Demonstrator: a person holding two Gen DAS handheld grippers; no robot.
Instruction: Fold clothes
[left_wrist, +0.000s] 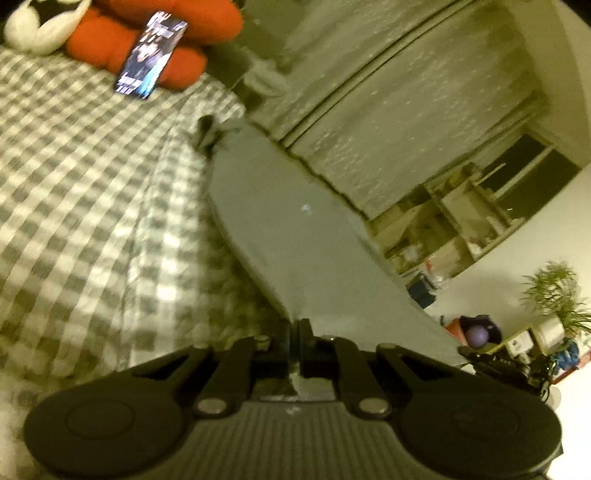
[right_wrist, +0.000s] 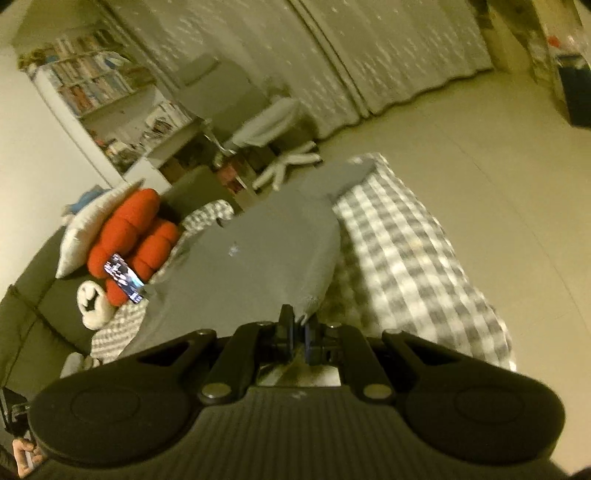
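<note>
Here the left claw and right claw each pinch the grey garment tight.

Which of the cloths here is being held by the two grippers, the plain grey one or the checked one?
The plain grey garment: both grippers pinch its edge; the checked blanket lies underneath.

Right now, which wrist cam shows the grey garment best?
Right wrist: the grey garment shows as a broad panel spread above the checked blanket, pinched by the right gripper. Left wrist shows only a narrow taut strip running from the left gripper.
</note>
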